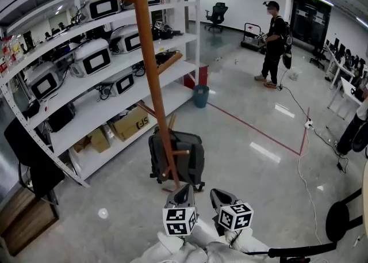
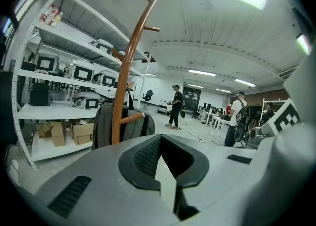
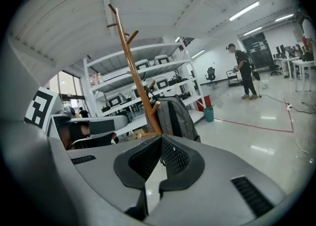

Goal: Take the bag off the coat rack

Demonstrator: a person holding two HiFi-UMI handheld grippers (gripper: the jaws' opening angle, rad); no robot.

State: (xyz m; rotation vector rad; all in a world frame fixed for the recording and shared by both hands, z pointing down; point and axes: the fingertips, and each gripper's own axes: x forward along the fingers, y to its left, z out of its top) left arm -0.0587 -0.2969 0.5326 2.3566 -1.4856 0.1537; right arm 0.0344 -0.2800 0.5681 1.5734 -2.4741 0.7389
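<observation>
A tall wooden coat rack [image 1: 152, 66] stands on the floor in front of me. A grey backpack [image 1: 183, 158] hangs low on it, from a short peg near the base. Both grippers sit side by side at the bottom of the head view, short of the bag and not touching it. My left gripper [image 1: 181, 194] is shut with nothing between its fingers, and so is my right gripper [image 1: 221, 197]. The left gripper view has the rack [image 2: 126, 71] and bag [image 2: 106, 128] beyond the left gripper [image 2: 160, 143]. Beyond the right gripper [image 3: 161, 140], its own view shows the rack [image 3: 136, 76] and bag [image 3: 177, 118].
White shelving [image 1: 86, 103] with several machines and cardboard boxes [image 1: 129, 124] runs along the left, close behind the rack. A teal bin [image 1: 200, 96] stands at its end. A person [image 1: 273, 43] stands far off. Red floor tape [image 1: 259, 132] and a cable [image 1: 302, 158] cross the right.
</observation>
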